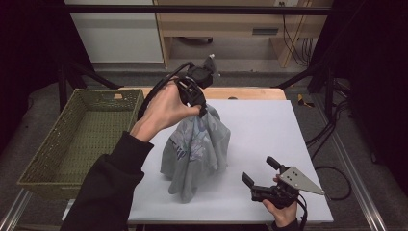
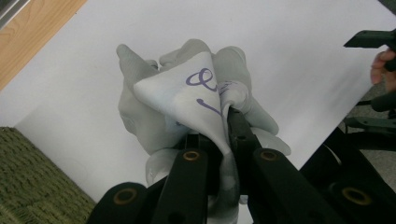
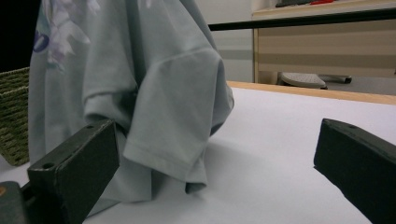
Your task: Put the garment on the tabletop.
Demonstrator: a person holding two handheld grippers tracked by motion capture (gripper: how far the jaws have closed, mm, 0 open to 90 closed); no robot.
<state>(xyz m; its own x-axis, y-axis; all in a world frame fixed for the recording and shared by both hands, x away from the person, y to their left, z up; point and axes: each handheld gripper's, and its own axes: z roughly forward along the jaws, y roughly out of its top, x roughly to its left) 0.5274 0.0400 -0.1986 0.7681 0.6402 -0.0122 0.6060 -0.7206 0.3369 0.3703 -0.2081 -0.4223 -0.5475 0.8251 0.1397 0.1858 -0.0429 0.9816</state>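
Right gripper (image 1: pixel 260 172) rests near, fingers apart, just right of the shirt (image 1: pixel 197 147); left gripper (image 1: pixel 202 107) clamps its top, basket (image 1: pixel 45 149) left.

The shirt (image 1: pixel 196 151) is soft pale grey cloth, matt, with stitched hems and a purple print; it hangs in loose folds. The left tongs (image 2: pixel 224 140) are matt black plastic with brass-coloured rivets along their arms. The right tongs (image 1: pixel 261 172) are the same dull black, slightly grainy in the right gripper view, and carry a flat grey metal plate (image 1: pixel 299 180). The desk (image 1: pixel 269 125) has a smooth, matt white top with a light wooden edge. The basket (image 1: pixel 77 139) is rough woven wicker in olive green.
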